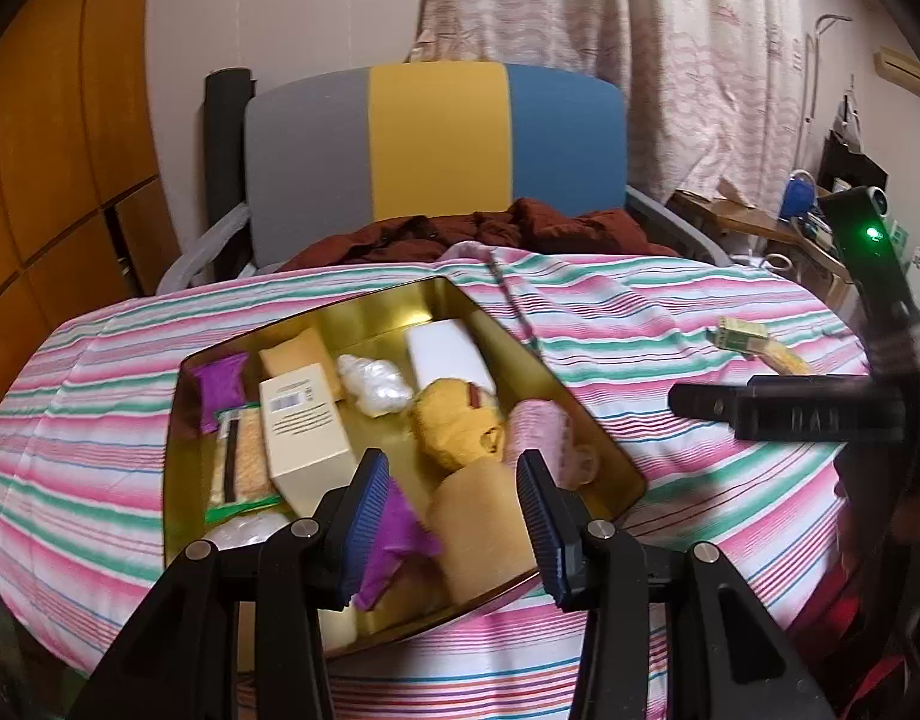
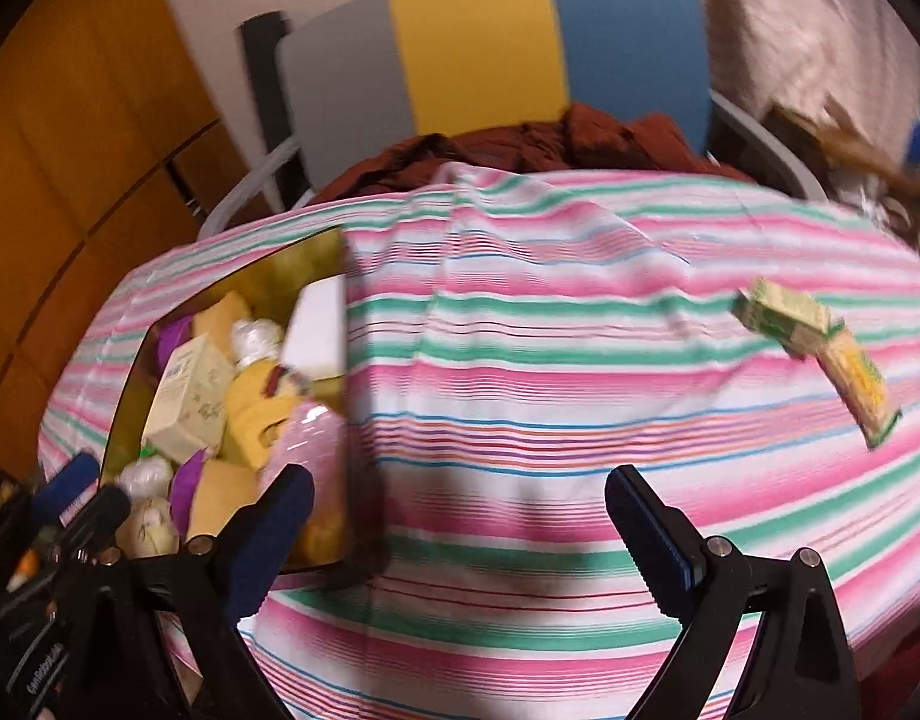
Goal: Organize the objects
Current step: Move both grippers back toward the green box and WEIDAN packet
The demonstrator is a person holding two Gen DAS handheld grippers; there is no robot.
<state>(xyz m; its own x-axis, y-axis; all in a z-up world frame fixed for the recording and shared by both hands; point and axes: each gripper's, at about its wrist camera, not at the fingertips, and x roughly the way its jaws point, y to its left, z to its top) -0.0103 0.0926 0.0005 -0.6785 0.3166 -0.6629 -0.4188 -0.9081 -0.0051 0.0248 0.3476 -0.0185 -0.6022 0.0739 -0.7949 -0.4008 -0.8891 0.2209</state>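
A gold tin (image 1: 340, 324) lies open on the striped tablecloth (image 1: 670, 312). Packed inside are a cream box (image 1: 304, 426), a white box (image 1: 448, 354), a yellow plush (image 1: 454, 426), a pink bundle (image 1: 541, 426), purple packets (image 1: 223, 384) and other items. My left gripper (image 1: 451, 468) hovers open over the tin's near end, holding nothing. My right gripper (image 2: 457, 486) is open above bare cloth, between the tin (image 2: 316, 252) and a green box (image 2: 784, 315) with a yellow packet (image 2: 862, 387) beside it. The left wrist view shows it side-on (image 1: 682, 402).
A grey, yellow and blue chair (image 1: 436, 138) stands behind the table with a dark red garment (image 1: 520, 228) on its seat. Wooden cabinets (image 1: 40, 180) rise on the left, curtains (image 1: 640, 60) behind. A cluttered side table (image 1: 760, 216) is at the far right.
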